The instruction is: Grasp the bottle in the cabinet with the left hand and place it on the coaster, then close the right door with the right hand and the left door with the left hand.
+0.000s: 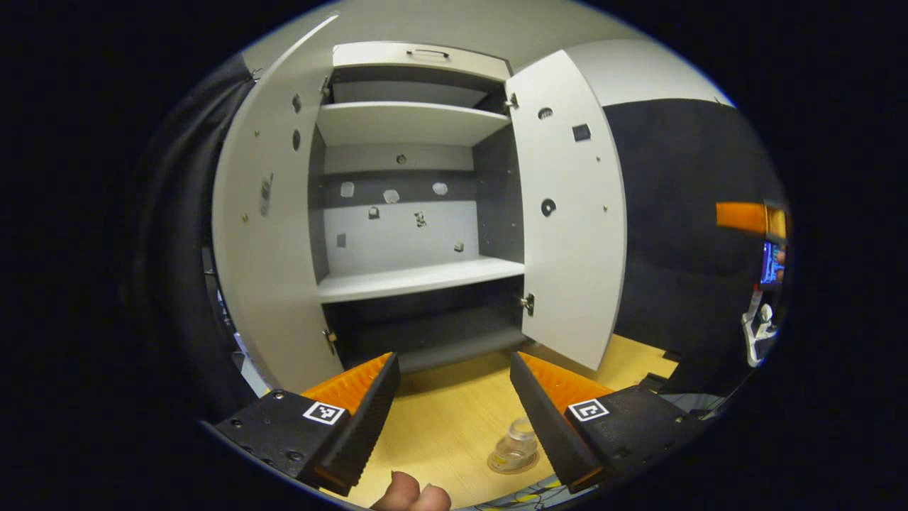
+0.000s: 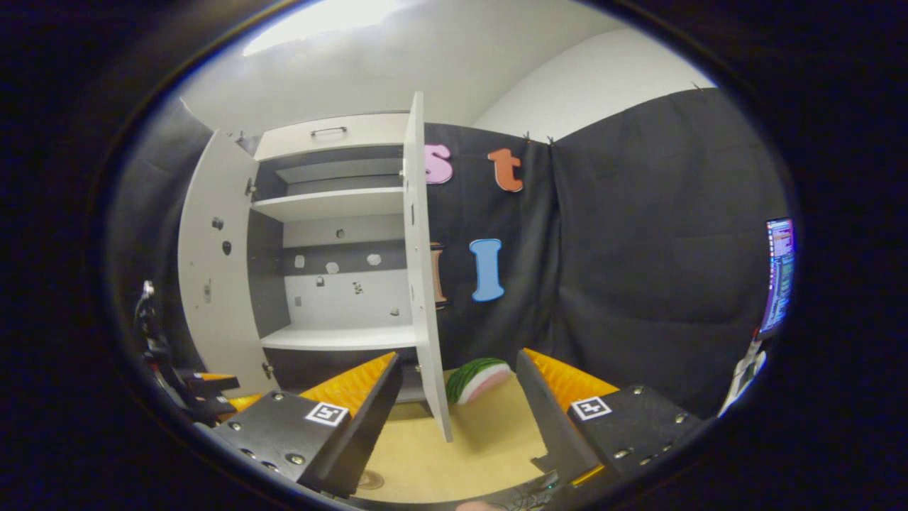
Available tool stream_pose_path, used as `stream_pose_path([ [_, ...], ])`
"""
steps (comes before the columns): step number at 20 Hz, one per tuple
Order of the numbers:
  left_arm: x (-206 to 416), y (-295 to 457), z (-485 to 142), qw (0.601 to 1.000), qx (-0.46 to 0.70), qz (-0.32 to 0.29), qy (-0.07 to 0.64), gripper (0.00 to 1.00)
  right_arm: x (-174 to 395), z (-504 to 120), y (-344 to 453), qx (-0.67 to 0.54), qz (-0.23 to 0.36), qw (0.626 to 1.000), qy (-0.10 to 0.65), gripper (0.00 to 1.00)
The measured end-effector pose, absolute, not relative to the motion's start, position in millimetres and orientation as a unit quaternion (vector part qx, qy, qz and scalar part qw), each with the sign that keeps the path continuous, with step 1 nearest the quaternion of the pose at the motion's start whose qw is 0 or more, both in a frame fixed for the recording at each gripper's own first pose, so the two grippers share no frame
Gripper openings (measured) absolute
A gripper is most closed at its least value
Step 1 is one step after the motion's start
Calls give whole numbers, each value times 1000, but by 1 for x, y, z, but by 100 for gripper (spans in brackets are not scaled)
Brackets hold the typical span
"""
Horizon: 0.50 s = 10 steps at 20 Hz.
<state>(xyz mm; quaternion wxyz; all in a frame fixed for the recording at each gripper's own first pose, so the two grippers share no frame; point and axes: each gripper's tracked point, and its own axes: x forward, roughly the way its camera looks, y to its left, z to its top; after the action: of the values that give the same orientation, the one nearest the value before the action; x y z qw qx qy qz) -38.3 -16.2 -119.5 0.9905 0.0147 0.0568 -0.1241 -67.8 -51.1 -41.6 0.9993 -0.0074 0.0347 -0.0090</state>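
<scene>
Both cabinet doors ajar — shelves bare

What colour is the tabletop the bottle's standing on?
Light yellowish wood tabletop, seen best in the left gripper view, where the clear bottle stands on it.

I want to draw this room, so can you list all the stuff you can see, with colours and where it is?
Cabinet: one, white with grey inside, on the table, shelves bare.
Doors: two, white, both open, left door and right door.
Bottle: one, clear, standing on the coaster.
Coaster: one, round and yellowish, near edge of the table.
Table: one, light wood.
Watermelon toy: one, green and pink, on the table right of the cabinet.
Screen: one, lit, far right.
Left tool: one, black and orange, open.
Right tool: one, black and orange, open.
Fingertips: two, bottom edge.
</scene>
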Motion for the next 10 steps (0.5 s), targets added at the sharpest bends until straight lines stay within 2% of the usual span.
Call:
stream_pose_path([
  [4,-51,17,-67,994,17,-102,42,98,-32,-25,-83,-12,-14,1000,9,98],
  [10,-74,65,-7,998,-12,-55,-1,98,41,-17,-117,-8,-18,1000,10,98],
])
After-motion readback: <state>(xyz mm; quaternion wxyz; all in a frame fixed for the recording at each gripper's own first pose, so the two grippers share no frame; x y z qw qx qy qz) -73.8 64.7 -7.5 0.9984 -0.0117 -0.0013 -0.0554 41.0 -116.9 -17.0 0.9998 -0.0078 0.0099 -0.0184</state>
